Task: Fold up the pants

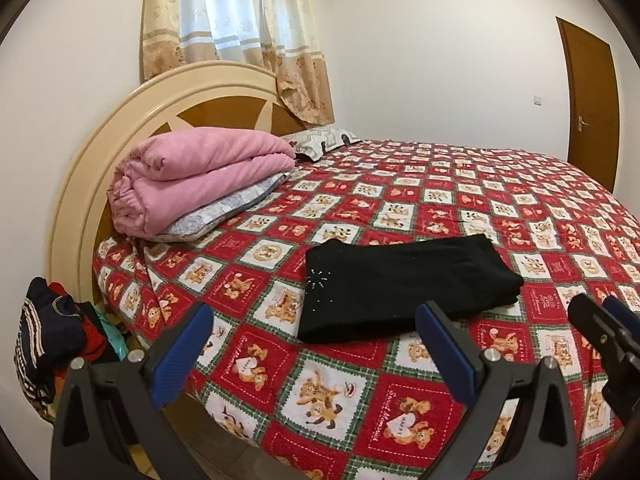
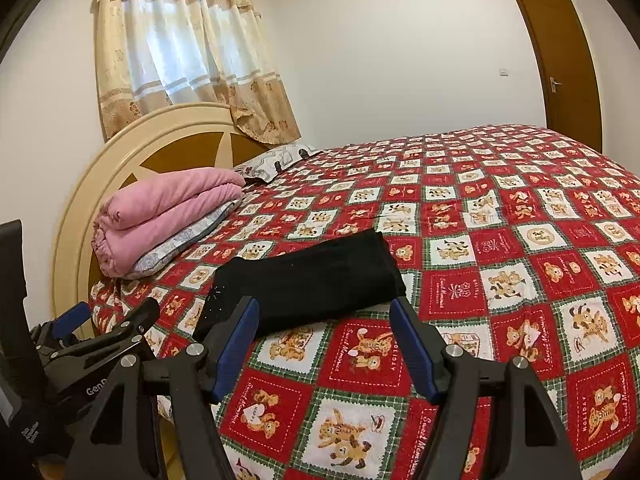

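Observation:
Black pants [image 1: 404, 280] lie folded into a flat rectangle on the red bear-patterned bedspread [image 1: 360, 392], with a small sparkly star motif near their left end. They also show in the right wrist view [image 2: 308, 280]. My left gripper [image 1: 316, 320] is open and empty, hovering just in front of the pants' near edge. My right gripper [image 2: 324, 312] is open and empty, also just short of the pants. The right gripper shows at the right edge of the left wrist view [image 1: 600, 320], and the left gripper shows at the lower left of the right wrist view [image 2: 108, 316].
A folded pink blanket [image 1: 192, 180] rests on a grey pillow by the cream headboard [image 1: 80, 184]. A second pillow [image 1: 320, 140] lies further back. A pile of dark clothes [image 1: 52, 340] sits beside the bed on the left. A brown door [image 1: 592, 100] is at the far right.

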Demonstrator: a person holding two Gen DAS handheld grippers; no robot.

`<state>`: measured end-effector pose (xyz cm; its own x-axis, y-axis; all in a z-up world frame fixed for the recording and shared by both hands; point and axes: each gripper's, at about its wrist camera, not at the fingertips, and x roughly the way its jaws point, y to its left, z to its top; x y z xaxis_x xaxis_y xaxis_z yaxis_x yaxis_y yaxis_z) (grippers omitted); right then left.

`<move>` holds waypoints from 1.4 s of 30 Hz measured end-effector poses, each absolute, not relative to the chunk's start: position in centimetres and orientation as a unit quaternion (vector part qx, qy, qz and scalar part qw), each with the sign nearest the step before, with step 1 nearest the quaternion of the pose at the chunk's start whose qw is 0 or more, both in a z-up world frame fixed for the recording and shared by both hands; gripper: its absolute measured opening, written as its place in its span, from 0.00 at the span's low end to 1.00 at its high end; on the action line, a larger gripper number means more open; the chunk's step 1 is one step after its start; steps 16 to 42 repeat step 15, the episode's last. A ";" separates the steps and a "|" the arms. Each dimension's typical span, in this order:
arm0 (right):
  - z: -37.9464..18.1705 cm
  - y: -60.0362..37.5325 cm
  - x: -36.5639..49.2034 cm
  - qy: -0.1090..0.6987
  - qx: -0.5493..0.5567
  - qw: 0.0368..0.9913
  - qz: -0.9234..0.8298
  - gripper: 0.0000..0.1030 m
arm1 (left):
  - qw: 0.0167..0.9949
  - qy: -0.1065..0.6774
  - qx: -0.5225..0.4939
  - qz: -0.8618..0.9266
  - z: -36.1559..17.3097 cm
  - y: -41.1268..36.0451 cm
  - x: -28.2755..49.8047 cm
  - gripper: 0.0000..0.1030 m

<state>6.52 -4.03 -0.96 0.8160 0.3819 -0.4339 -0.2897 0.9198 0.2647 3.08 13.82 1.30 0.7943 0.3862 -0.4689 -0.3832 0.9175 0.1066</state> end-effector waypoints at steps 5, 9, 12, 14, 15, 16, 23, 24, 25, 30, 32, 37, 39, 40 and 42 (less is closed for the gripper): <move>-0.9 -4.1 6.5 0.246 0.094 0.949 0.176 0.67 | 0.951 0.253 -0.013 0.178 1.3 13.9 3.2 1.00; -0.9 -4.1 6.5 0.246 0.095 0.948 0.177 0.67 | 0.953 0.255 -0.021 0.160 1.3 13.8 3.2 1.00; -0.8 -4.1 6.5 0.245 0.095 0.948 0.177 0.67 | 0.952 0.259 -0.017 0.162 1.2 13.6 3.4 1.00; -0.8 -4.2 6.5 0.243 0.096 0.949 0.175 0.67 | 0.951 0.263 -0.017 0.162 1.1 13.6 3.5 1.00; -0.7 -4.4 6.4 0.240 0.097 0.951 0.172 0.67 | 0.950 0.266 -0.019 0.162 1.0 13.7 3.5 1.00; -0.7 -4.4 6.4 0.240 0.097 0.951 0.172 0.67 | 0.950 0.266 -0.019 0.162 1.0 13.7 3.5 1.00; -0.7 -4.4 6.4 0.240 0.097 0.951 0.172 0.67 | 0.950 0.266 -0.019 0.162 1.0 13.7 3.5 1.00; -0.7 -4.4 6.4 0.240 0.097 0.951 0.172 0.67 | 0.950 0.266 -0.019 0.162 1.0 13.7 3.5 1.00; -0.7 -4.4 6.4 0.240 0.097 0.951 0.172 0.67 | 0.950 0.266 -0.019 0.162 1.0 13.7 3.5 1.00; -0.7 -4.4 6.4 0.240 0.097 0.951 0.172 0.67 | 0.950 0.266 -0.019 0.162 1.0 13.7 3.5 1.00; -0.7 -4.4 6.4 0.240 0.097 0.951 0.172 0.67 | 0.950 0.266 -0.019 0.162 1.0 13.7 3.5 1.00; -0.7 -4.4 6.4 0.240 0.097 0.951 0.172 0.67 | 0.950 0.266 -0.019 0.162 1.0 13.7 3.5 1.00; -0.7 -4.4 6.4 0.240 0.097 0.951 0.172 0.67 | 0.950 0.266 -0.019 0.162 1.0 13.7 3.5 1.00; -0.7 -4.4 6.4 0.240 0.097 0.951 0.172 0.67 | 0.950 0.266 -0.019 0.162 1.0 13.7 3.5 1.00; -0.7 -4.4 6.4 0.240 0.097 0.951 0.172 0.67 | 0.950 0.266 -0.019 0.162 1.0 13.7 3.5 1.00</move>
